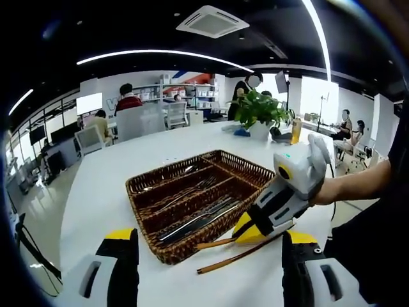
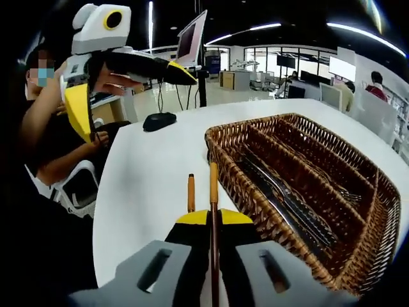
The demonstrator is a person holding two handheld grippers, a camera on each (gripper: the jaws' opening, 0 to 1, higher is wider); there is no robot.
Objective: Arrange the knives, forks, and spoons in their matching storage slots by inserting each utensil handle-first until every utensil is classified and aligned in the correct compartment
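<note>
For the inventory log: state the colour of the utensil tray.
Brown woven wicker tray, clearest in the right gripper view.

White-grey gripper bodies, black fingers [image 1: 121,268] tipped yellow, person's dark sleeve [image 1: 383,211]

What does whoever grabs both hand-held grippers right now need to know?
Left hand-held gripper: open, holding nothing, above the white table.
Right hand-held gripper: shut on a wooden-handled utensil, just outside the wicker tray.
A second wooden-handled utensil lies on the table beside it.
Done: several metal utensils lie in the tray's compartments; types too small to tell.
Left: slot the held utensil and then the loose one, handle-first.
</note>
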